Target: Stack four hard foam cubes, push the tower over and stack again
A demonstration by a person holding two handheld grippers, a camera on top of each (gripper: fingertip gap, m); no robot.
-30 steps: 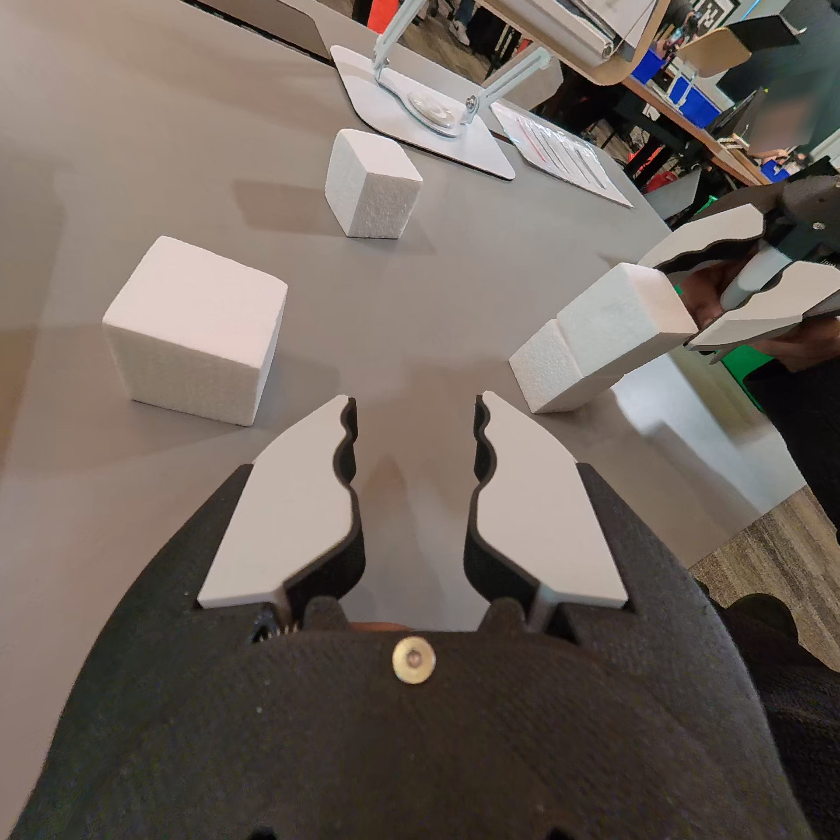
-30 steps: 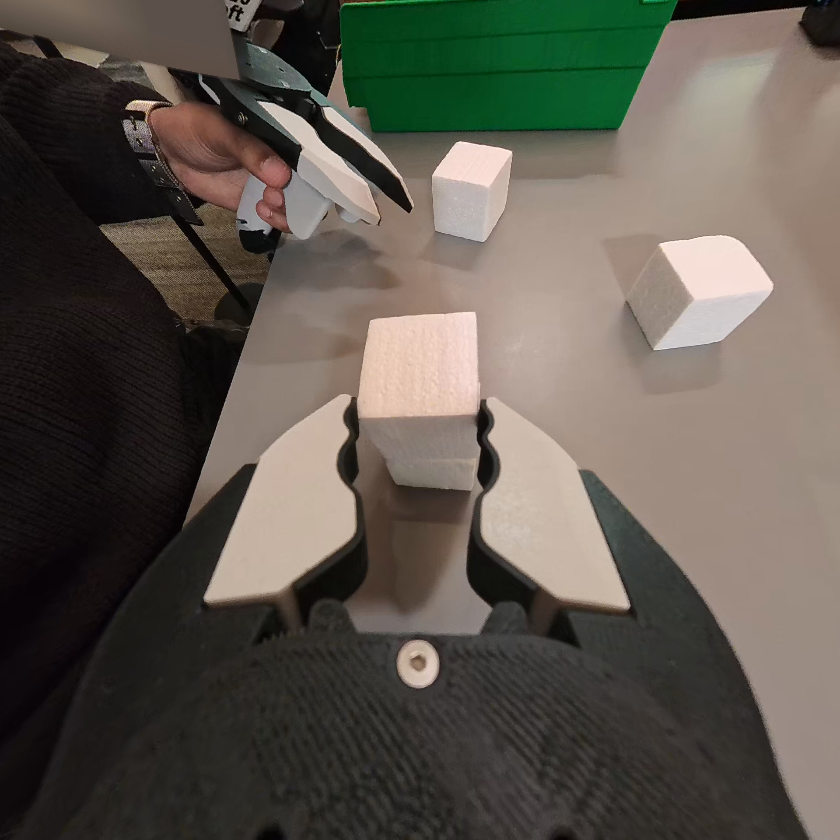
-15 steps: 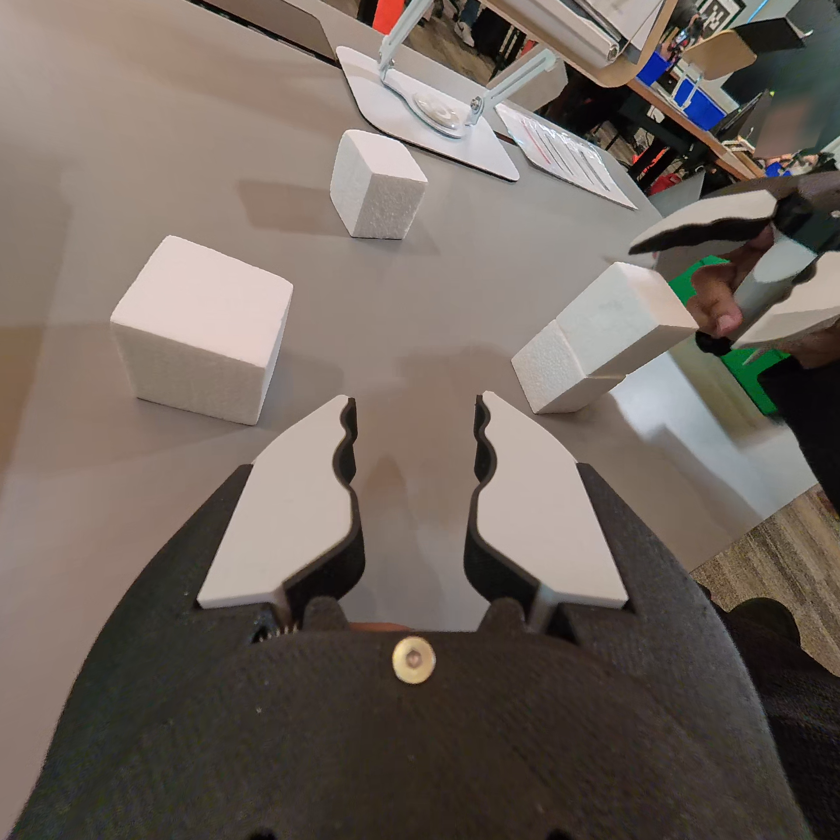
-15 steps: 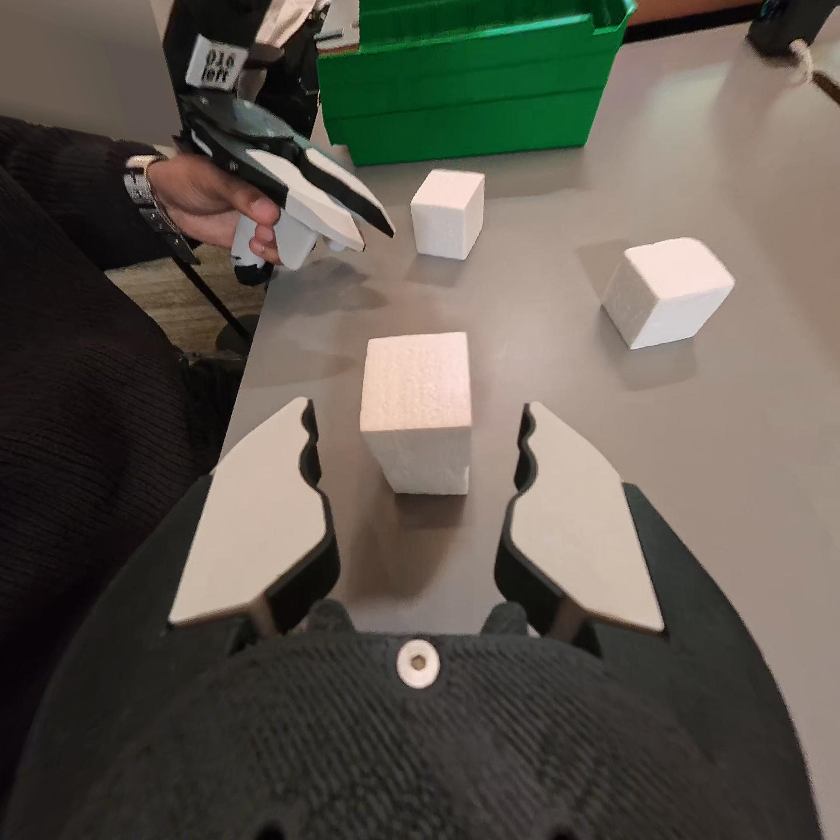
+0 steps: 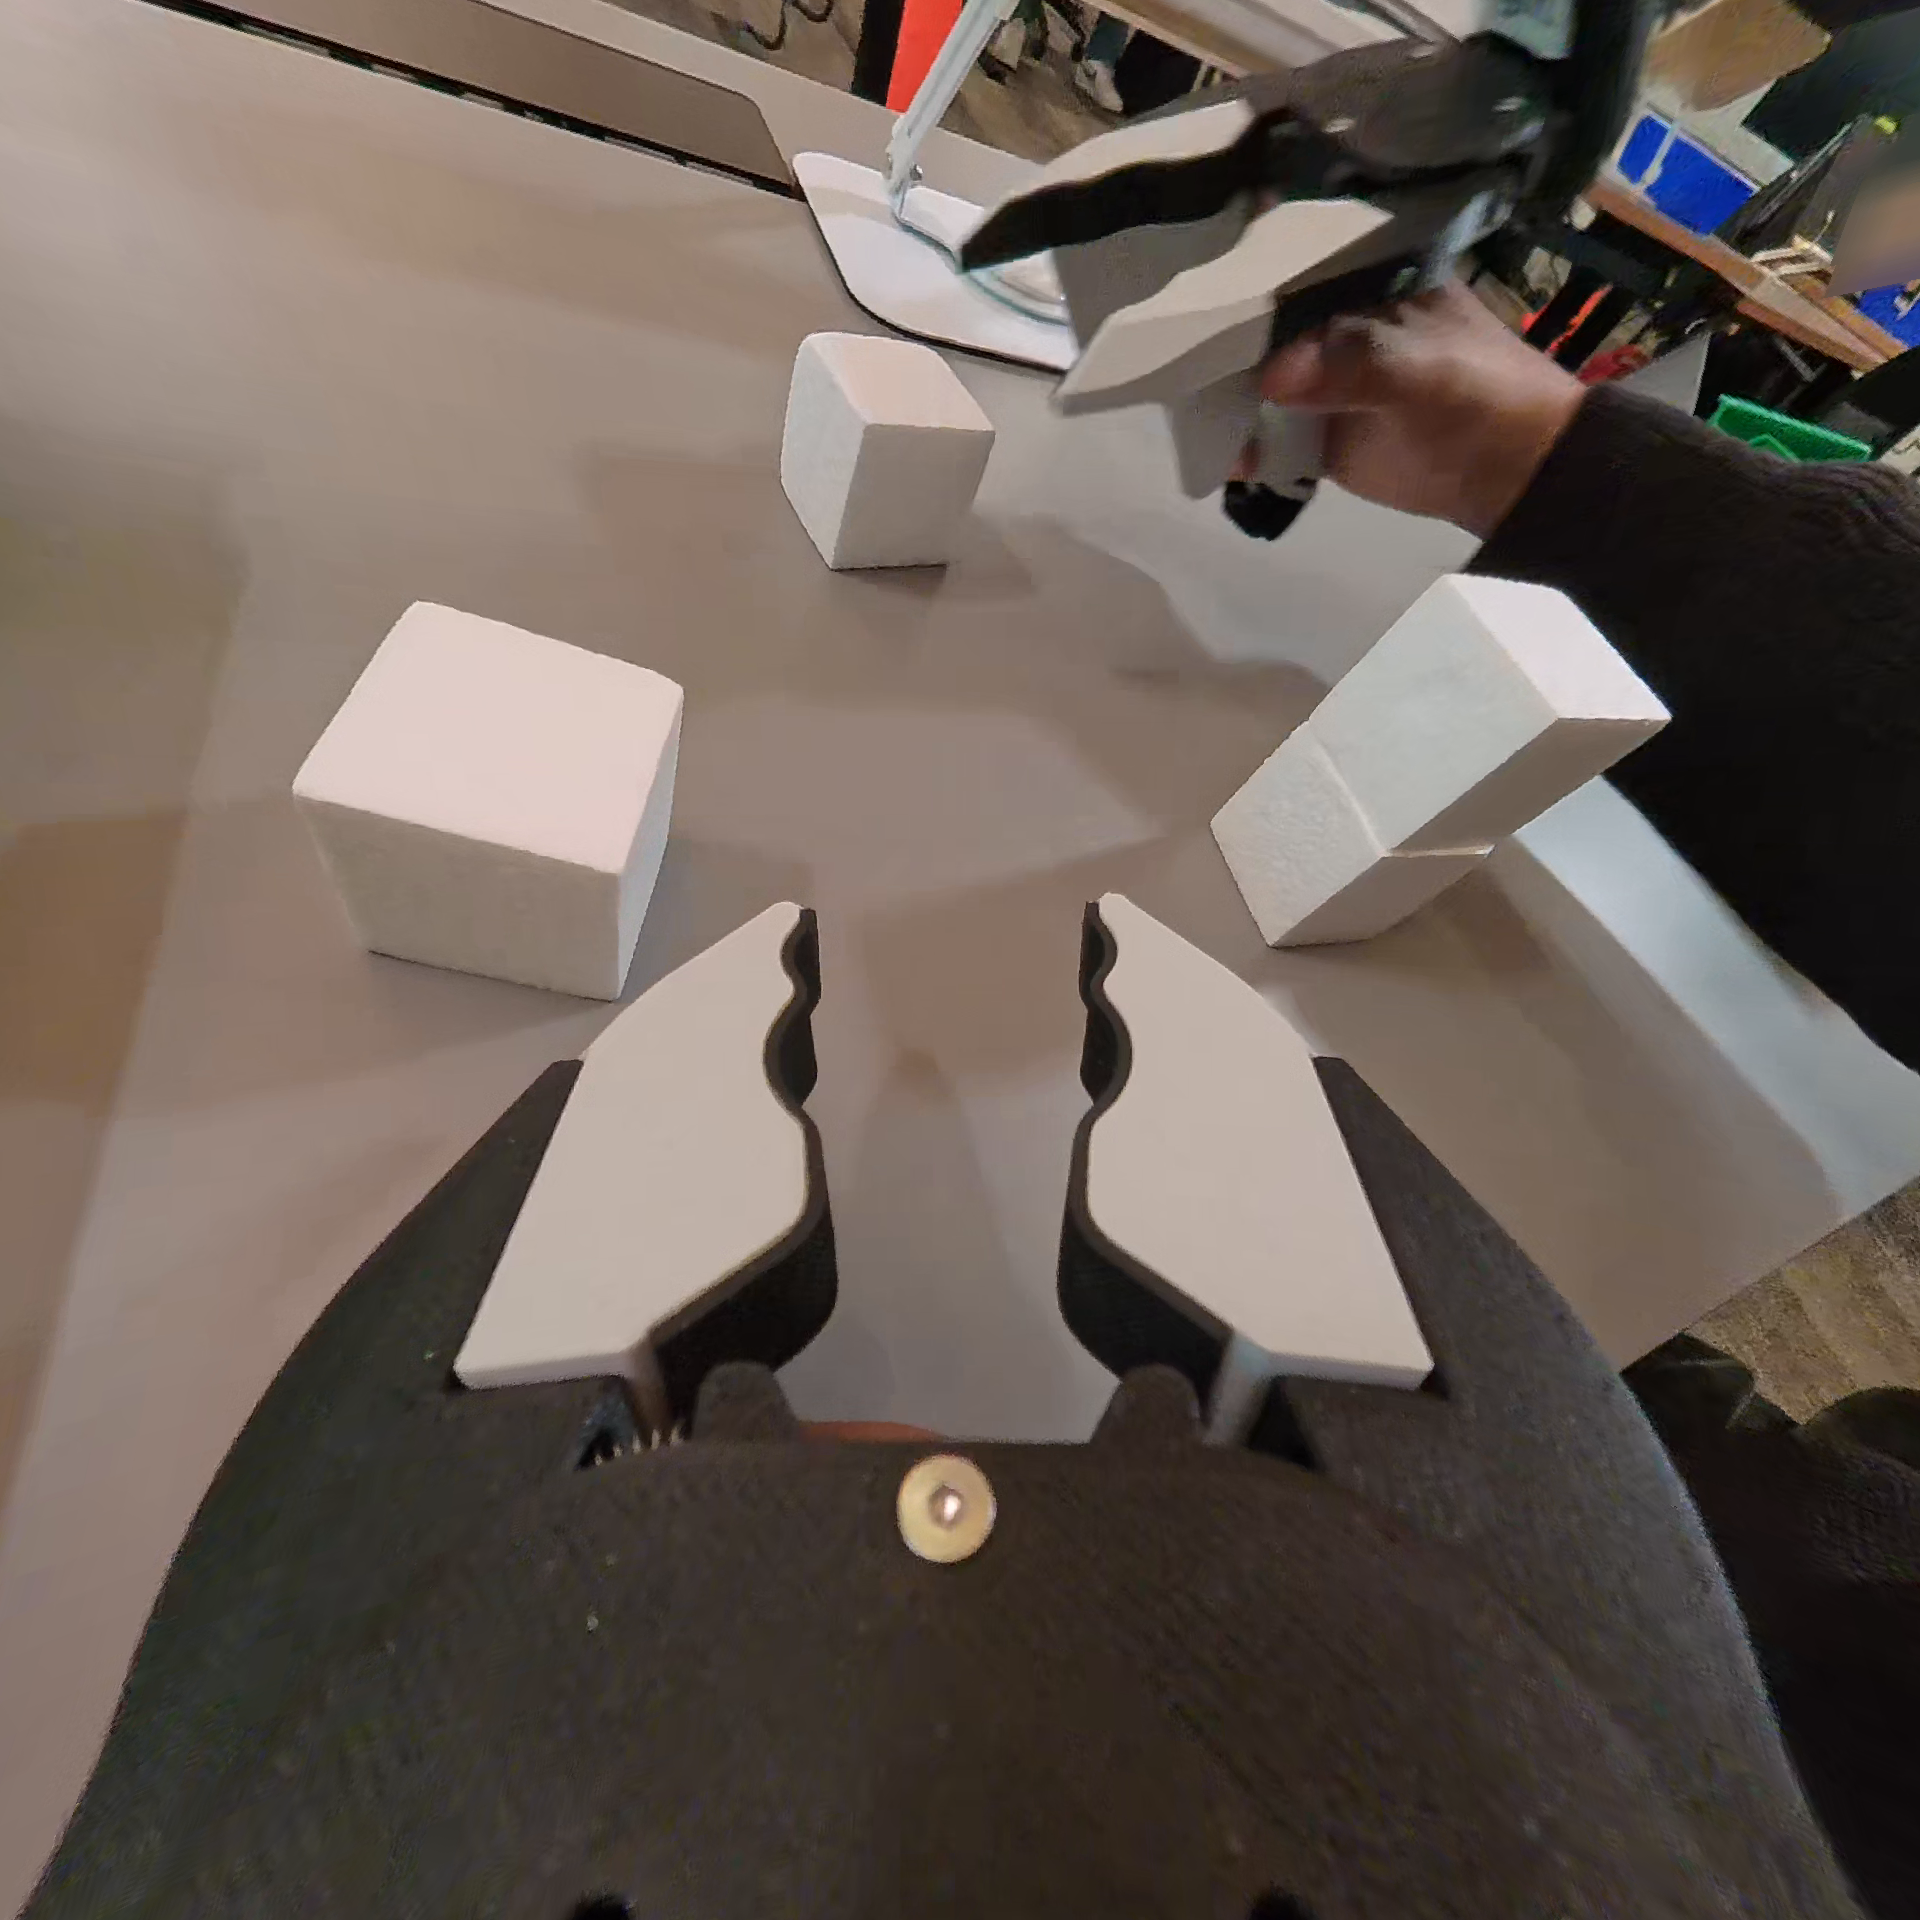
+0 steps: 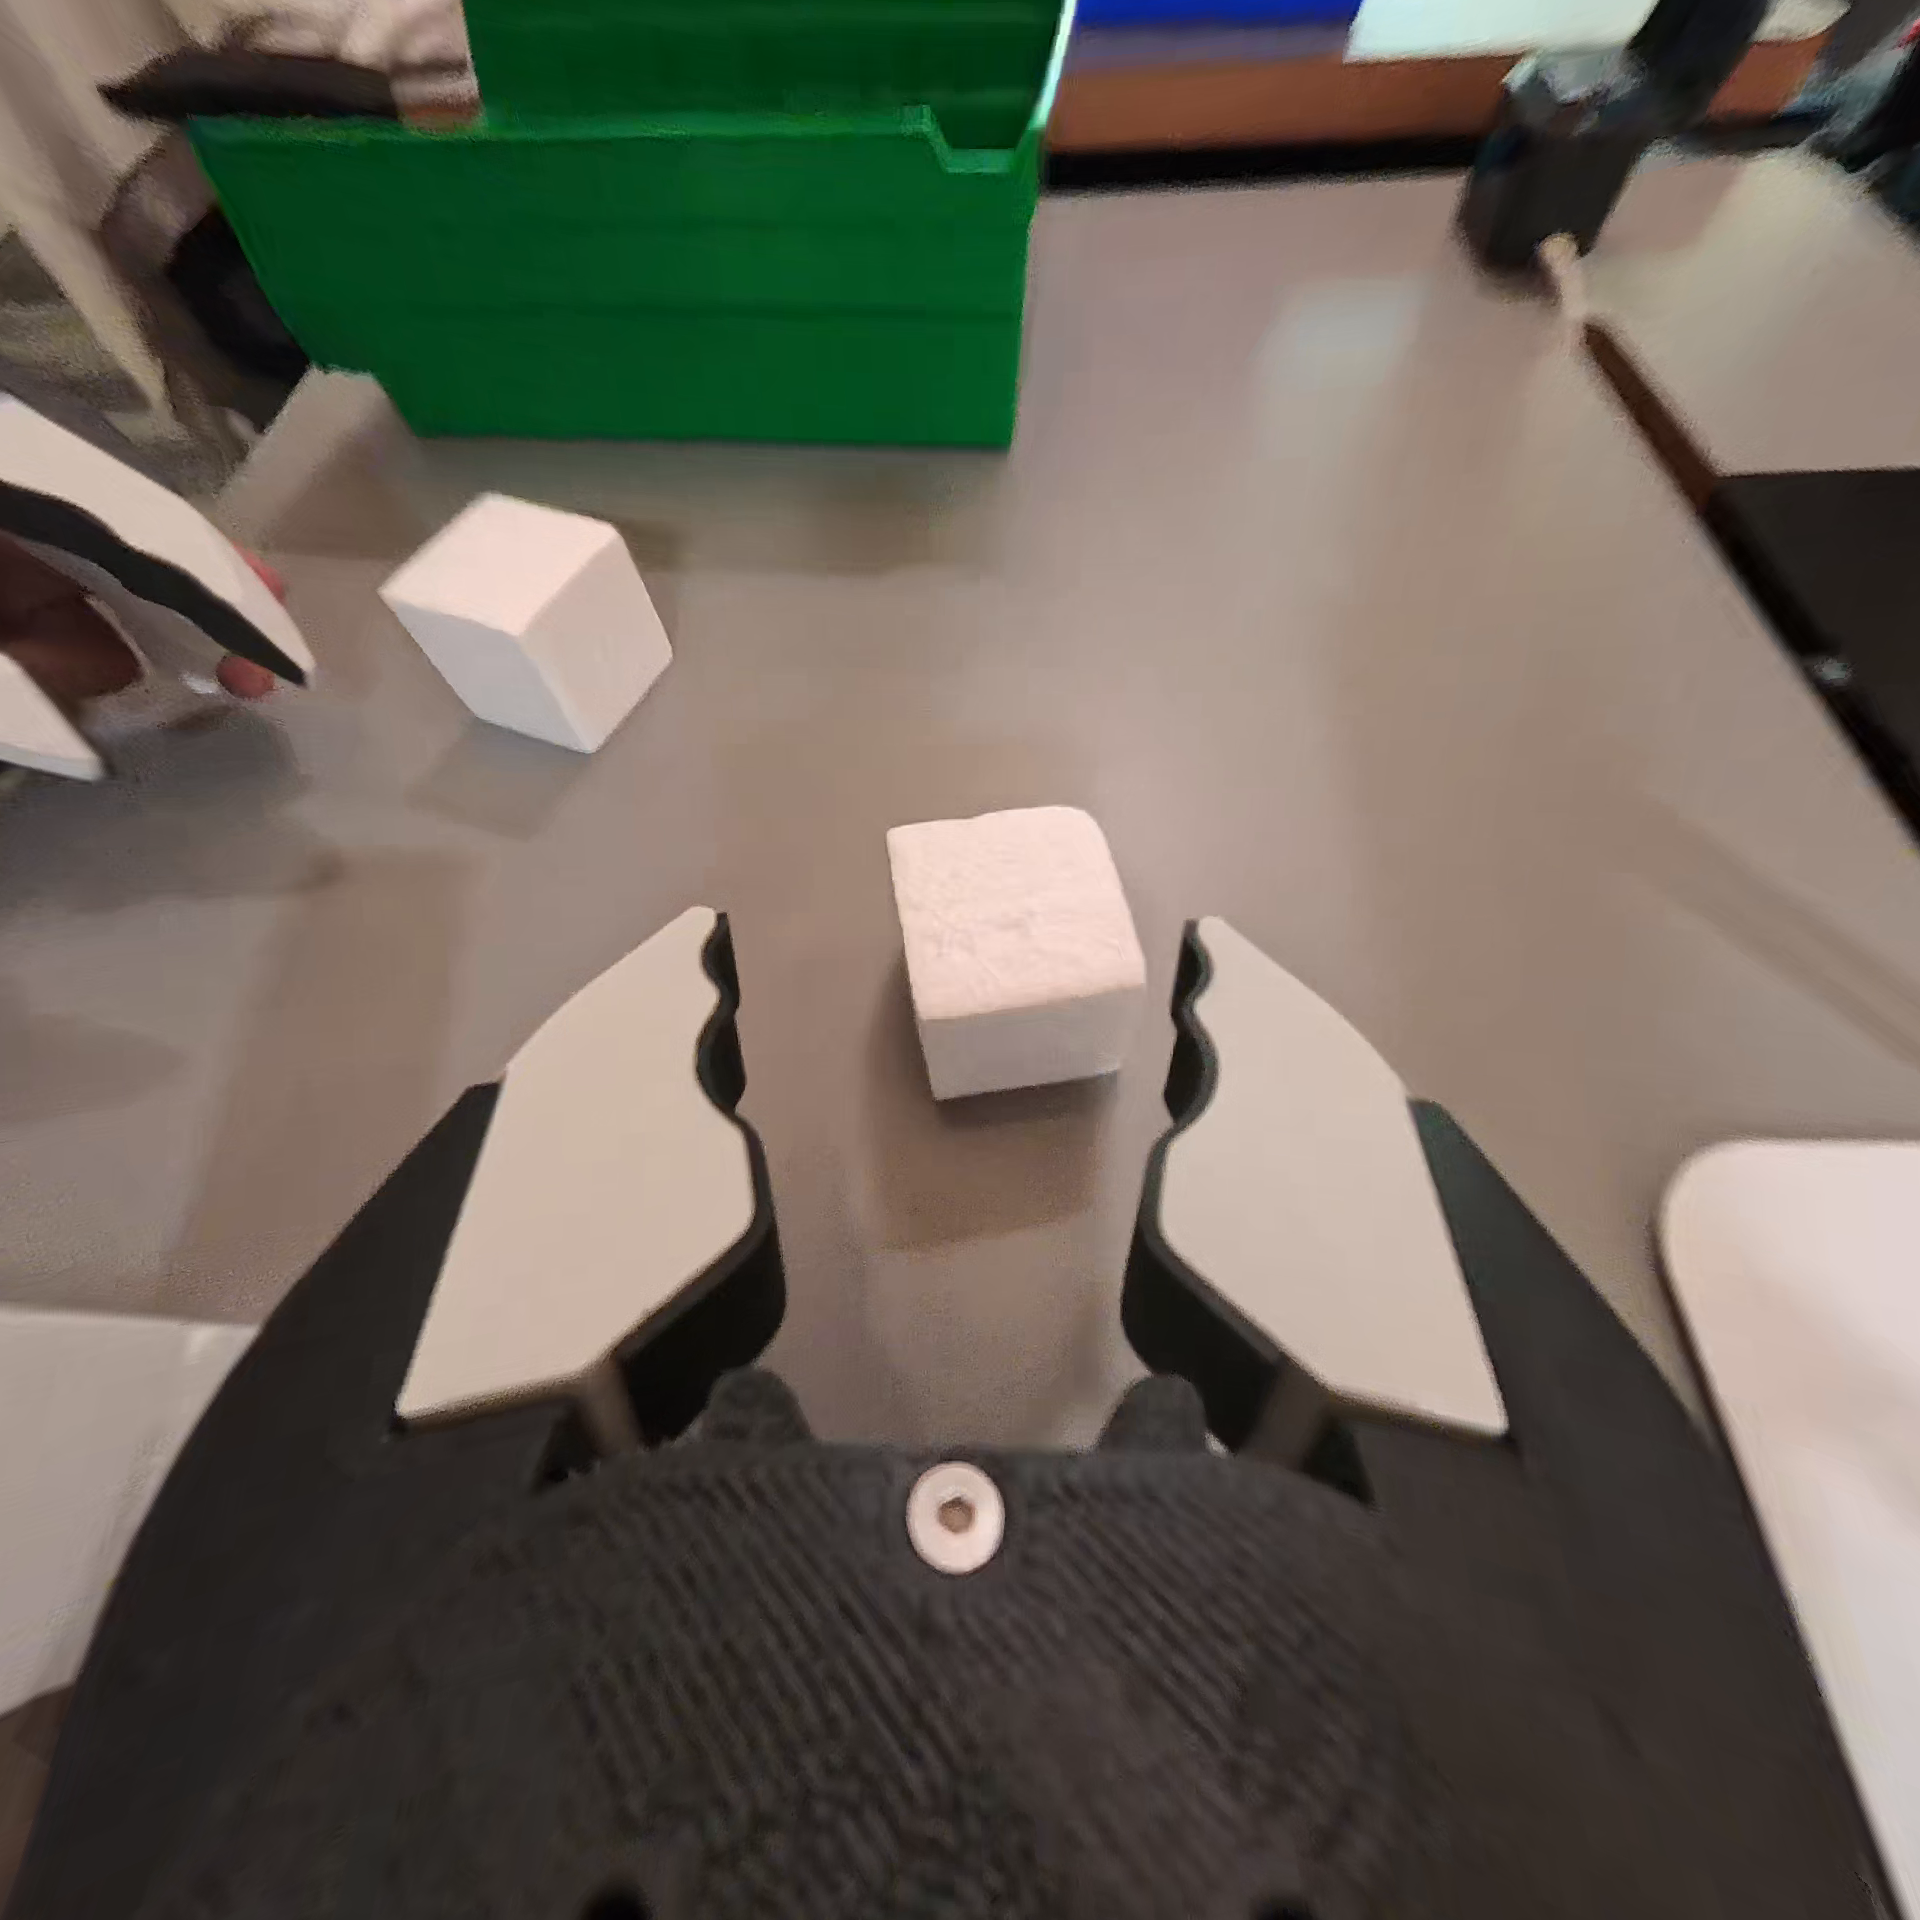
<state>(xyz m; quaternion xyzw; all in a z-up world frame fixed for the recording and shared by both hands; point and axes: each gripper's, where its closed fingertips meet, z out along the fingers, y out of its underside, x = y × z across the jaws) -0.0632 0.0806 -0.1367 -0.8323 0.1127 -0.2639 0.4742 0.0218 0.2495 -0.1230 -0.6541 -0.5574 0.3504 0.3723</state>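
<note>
Several white foam cubes lie on a grey table point(image 5: 260, 416). In the left wrist view, a large cube point(image 5: 499, 790) sits left of my open, empty left gripper point(image 5: 948, 935). A two-cube stack point(image 5: 1434, 758) stands to its right, and a lone cube point(image 5: 883, 447) lies farther off. My right gripper point(image 5: 1013, 327) hovers above that lone cube, held by a hand in a dark sleeve. In the right wrist view, my right gripper point(image 6: 954, 930) is open, with the small cube point(image 6: 1013, 935) just beyond its fingertips and not touched. My left gripper point(image 6: 197, 727) shows at the left edge, near another cube point(image 6: 530, 613).
A green bin point(image 6: 644, 281) stands at the table's far side. A white lamp base point(image 5: 914, 270) lies behind the lone cube and also shows in the right wrist view point(image 6: 1808, 1403). A black object point(image 6: 1558, 156) and a dark panel point(image 6: 1829, 623) are at the right. My left gripper's tips are some 11 cm from the two-cube stack point(image 5: 1434, 758).
My right gripper opened, let go of the cube it had set on another cube, then swung away to hover over the lone cube. My left gripper barely moved.
</note>
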